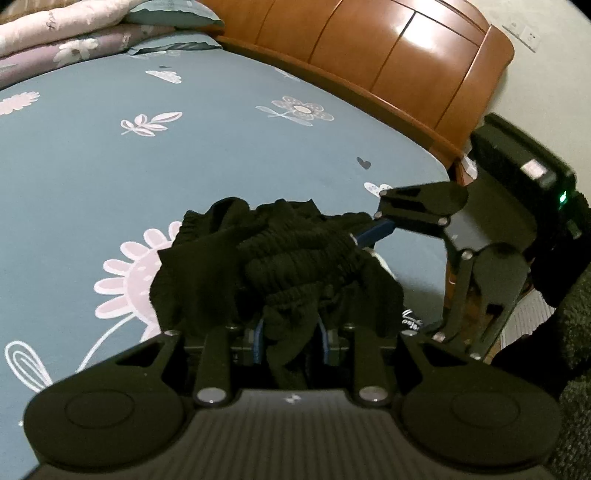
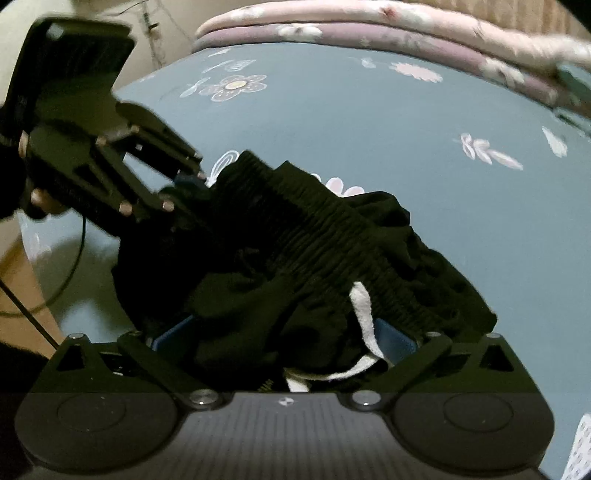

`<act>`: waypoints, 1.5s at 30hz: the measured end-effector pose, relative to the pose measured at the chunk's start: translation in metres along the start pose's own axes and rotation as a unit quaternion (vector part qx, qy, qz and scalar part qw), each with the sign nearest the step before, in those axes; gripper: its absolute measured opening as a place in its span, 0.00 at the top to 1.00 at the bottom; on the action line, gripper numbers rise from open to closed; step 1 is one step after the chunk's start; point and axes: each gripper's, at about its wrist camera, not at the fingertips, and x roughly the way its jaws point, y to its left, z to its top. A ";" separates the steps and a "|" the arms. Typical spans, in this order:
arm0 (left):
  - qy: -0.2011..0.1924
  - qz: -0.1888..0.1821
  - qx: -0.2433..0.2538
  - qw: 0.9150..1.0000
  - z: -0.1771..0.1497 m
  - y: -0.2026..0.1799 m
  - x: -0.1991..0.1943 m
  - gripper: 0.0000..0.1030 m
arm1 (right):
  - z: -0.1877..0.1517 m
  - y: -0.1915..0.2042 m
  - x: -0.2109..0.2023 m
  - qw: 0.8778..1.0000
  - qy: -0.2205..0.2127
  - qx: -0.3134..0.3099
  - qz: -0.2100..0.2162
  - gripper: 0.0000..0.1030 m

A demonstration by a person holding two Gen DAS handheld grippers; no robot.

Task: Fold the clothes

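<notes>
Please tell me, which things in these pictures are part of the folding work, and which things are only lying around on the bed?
Part of the job:
- black garment, bunched on the bed, its ribbed waistband up
- left gripper, fabric between its jaws
- right gripper, jaws around the fabric and a white drawstring

Only lying about:
- floral bedsheet
- folded quilts
- wooden headboard

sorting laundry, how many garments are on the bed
1: a crumpled black garment on the blue floral bedsheet, between the left gripper and right gripper. Others may lie outside the views.
</notes>
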 end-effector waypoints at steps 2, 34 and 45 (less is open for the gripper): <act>0.005 0.001 0.004 1.000 0.000 -0.001 0.006 0.72 | -0.001 0.000 0.003 1.000 0.013 -0.004 -0.008 0.00; -0.056 0.252 -0.113 0.959 -0.051 0.013 -0.111 0.96 | 0.018 -0.078 -0.042 0.989 -0.068 0.122 0.043 0.22; -0.048 0.257 -0.156 0.953 -0.086 0.010 -0.109 0.96 | 0.069 -0.139 0.008 0.975 -0.077 0.171 0.116 0.37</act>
